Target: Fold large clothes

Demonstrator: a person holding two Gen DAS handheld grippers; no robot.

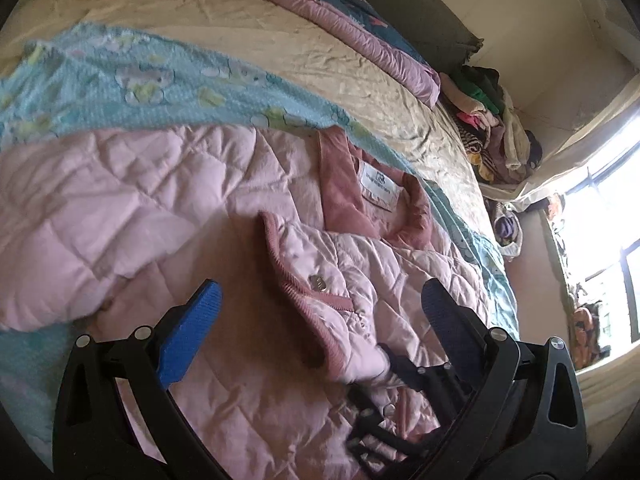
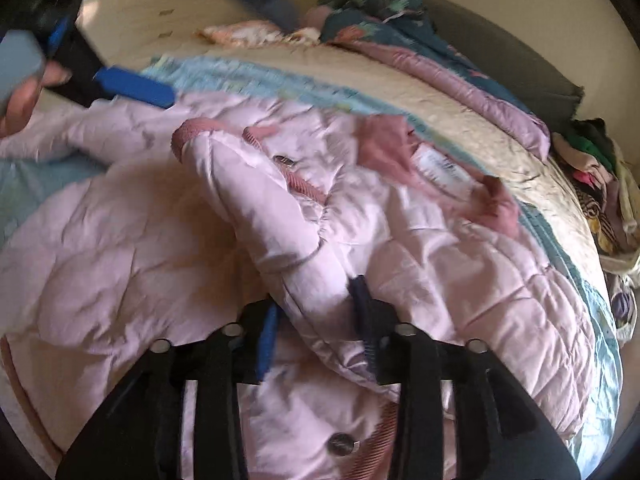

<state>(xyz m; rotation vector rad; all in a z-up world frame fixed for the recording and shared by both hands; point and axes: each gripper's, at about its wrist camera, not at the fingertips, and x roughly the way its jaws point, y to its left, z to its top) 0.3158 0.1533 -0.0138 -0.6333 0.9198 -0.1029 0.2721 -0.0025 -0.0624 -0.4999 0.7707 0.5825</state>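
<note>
Right fingers (image 2: 362, 300) astride pink jacket (image 2: 420, 248) fold, left fingers (image 1: 200, 312) apart above it

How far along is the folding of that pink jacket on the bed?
Early to midway, I'd judge. Done: the pink quilted jacket lies spread on the blue blanket, and one front panel looks turned over its middle. In hand: that fold sits between the right tool's fingers; the left tool is open above it. Left: the sleeves and the final folds; nothing is a compact bundle yet.
</note>
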